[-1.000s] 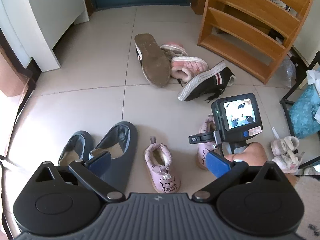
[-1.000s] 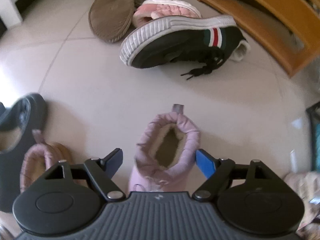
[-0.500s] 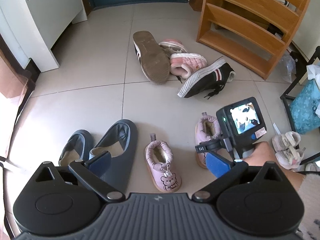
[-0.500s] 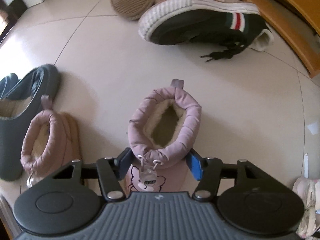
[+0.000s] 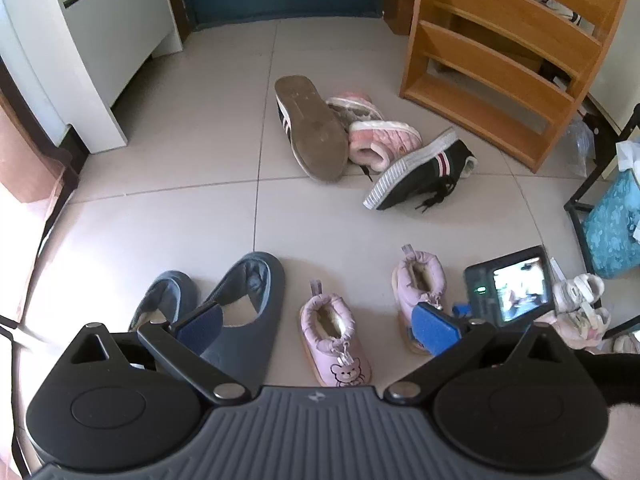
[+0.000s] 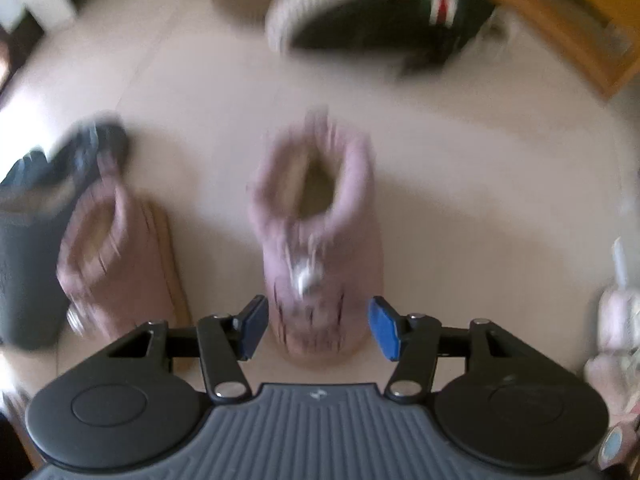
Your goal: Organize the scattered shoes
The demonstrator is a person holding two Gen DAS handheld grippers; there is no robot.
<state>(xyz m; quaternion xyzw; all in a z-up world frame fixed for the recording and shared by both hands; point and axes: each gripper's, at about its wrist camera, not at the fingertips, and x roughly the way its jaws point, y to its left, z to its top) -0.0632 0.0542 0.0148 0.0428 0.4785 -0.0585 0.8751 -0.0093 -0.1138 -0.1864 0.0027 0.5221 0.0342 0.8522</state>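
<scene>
Two lilac fleece-lined boots stand side by side on the tiled floor. My right gripper (image 6: 316,324) hangs low over the toe of the right boot (image 6: 316,208) (image 5: 420,280). Its jaws are opening, the toe lies between the blue pads, and they do not press on it. This view is blurred by motion. The other lilac boot (image 5: 336,340) (image 6: 116,256) stands to the left, beside a pair of grey slippers (image 5: 244,300). My left gripper (image 5: 316,320) hovers open above this row with nothing in it.
Further out lie a sole-up sneaker (image 5: 312,128), two pink shoes (image 5: 384,140) and a black sneaker (image 5: 424,176) on its side. A wooden shoe rack (image 5: 492,60) stands at the back right, a white cabinet (image 5: 80,40) at the left, and white sandals (image 5: 580,304) by a blue-cushioned chair (image 5: 612,224).
My right gripper closed on the right lilac boot's cuff, then slid back along it to the toe. The left gripper has stayed still.
</scene>
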